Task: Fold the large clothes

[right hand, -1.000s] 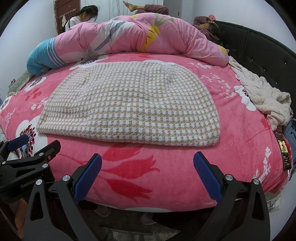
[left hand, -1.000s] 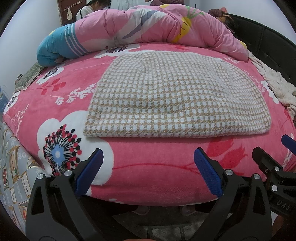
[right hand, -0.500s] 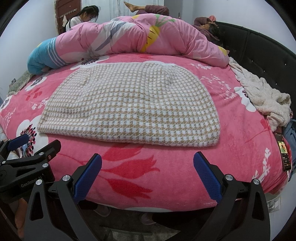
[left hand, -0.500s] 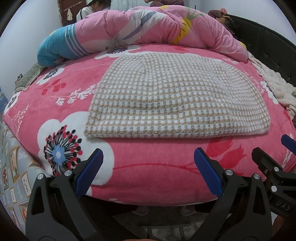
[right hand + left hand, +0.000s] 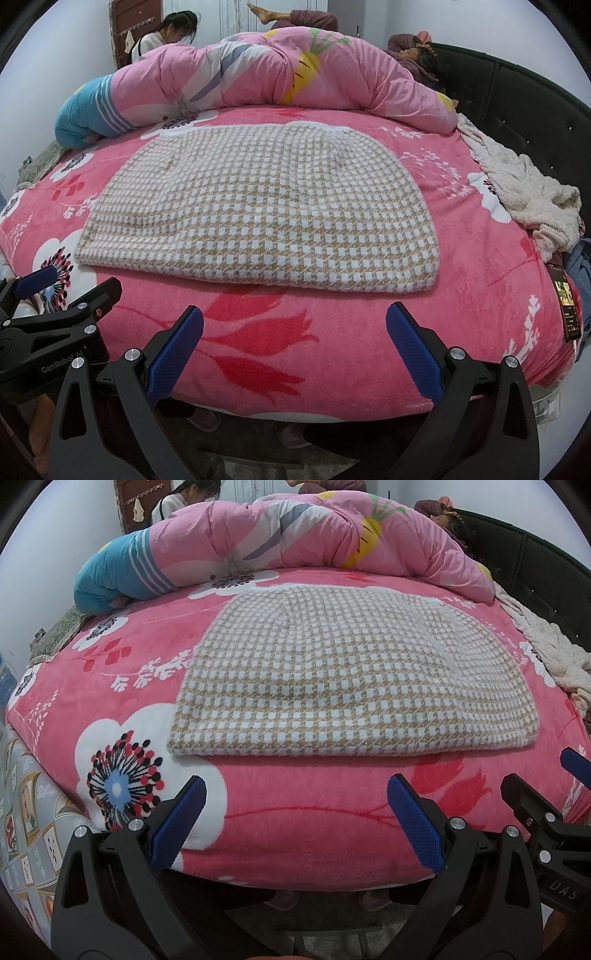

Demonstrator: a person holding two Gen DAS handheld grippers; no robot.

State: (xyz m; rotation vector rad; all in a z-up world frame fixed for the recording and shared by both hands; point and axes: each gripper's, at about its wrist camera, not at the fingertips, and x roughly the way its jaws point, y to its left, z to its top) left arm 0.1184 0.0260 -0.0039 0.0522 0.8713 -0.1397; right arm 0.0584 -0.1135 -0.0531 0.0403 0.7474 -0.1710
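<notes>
The beige-and-white checked woolly garment (image 5: 351, 679) lies flat in the middle of the pink floral fleece bedspread (image 5: 295, 823), already doubled, its thick near edge facing me. The left gripper (image 5: 295, 808) and the right gripper (image 5: 293, 332) hover short of that edge, jaws wide, holding nothing. I'd say another fold is due: each must reach a near corner and pinch.
</notes>
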